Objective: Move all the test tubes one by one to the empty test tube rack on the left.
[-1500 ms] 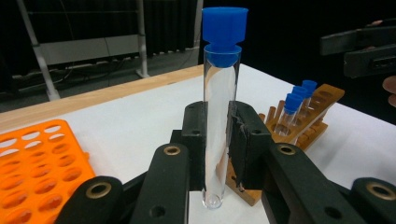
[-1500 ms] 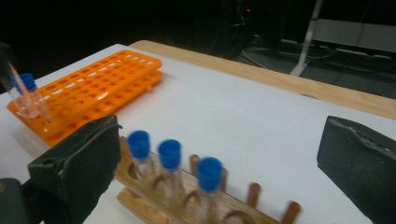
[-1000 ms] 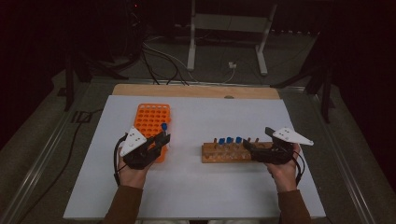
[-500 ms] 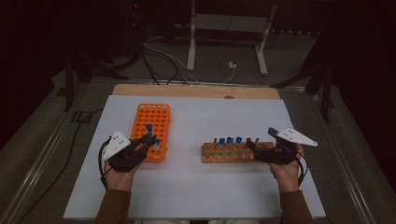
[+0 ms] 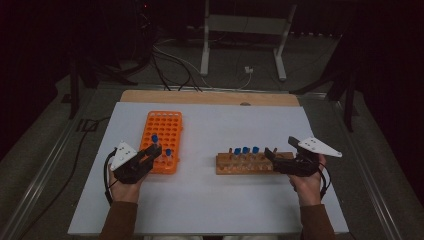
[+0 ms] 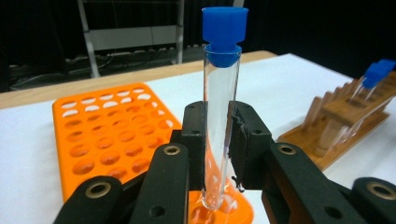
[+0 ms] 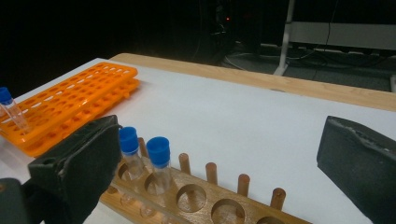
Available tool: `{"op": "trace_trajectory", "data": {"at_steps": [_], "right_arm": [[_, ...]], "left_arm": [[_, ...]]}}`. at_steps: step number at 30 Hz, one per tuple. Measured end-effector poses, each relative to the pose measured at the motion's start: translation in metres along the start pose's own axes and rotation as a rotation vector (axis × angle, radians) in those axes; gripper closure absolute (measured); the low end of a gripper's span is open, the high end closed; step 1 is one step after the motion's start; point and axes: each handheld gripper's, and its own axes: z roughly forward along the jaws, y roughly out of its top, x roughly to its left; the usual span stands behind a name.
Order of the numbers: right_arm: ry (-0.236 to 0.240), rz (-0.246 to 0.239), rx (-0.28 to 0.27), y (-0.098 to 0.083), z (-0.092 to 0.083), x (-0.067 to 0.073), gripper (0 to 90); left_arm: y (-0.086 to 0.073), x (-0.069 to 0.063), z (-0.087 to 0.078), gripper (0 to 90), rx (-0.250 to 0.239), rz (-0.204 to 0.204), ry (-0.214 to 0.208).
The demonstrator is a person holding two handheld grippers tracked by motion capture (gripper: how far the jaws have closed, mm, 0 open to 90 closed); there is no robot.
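A clear test tube with a blue cap (image 6: 219,107) stands upright between the pads of my left gripper (image 6: 217,140), which is shut on it. Its lower end is over the near corner of the orange rack (image 6: 107,135); I cannot tell if it sits in a hole. From above, that tube (image 5: 154,139) and the left gripper (image 5: 151,151) are at the orange rack's (image 5: 165,125) near end. A second capped tube (image 5: 168,153) stands beside them. My right gripper (image 7: 219,135) is open, its pads wide apart on either side of the wooden rack (image 7: 205,200), which holds blue-capped tubes (image 7: 159,154).
The wooden rack (image 5: 245,164) lies right of centre on the white sheet (image 5: 210,200), with the right gripper (image 5: 276,159) at its right end. A bare wooden strip (image 5: 210,97) runs along the table's far edge. Cables and a metal stand lie on the floor beyond.
The left gripper has carried the tube leftward and down, from over the orange rack's right side to its near end. The right gripper has stayed by the wooden rack.
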Motion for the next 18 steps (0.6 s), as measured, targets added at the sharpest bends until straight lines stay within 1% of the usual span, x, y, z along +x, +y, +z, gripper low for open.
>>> {"op": "trace_trajectory", "data": {"at_steps": [4,11,18], "right_arm": [[0.002,0.0,0.0,0.0,0.0,0.0,0.0],[0.006,0.0,0.001,-0.001,0.0,0.001,0.0],[0.009,0.001,0.002,-0.001,0.001,0.001,0.0]], "left_arm": [[-0.006,0.002,0.005,77.7,0.012,0.0,0.007],[-0.013,0.001,0.013,77.7,0.048,0.017,0.01],[-0.02,0.002,0.018,77.8,0.082,0.019,0.013]]}}
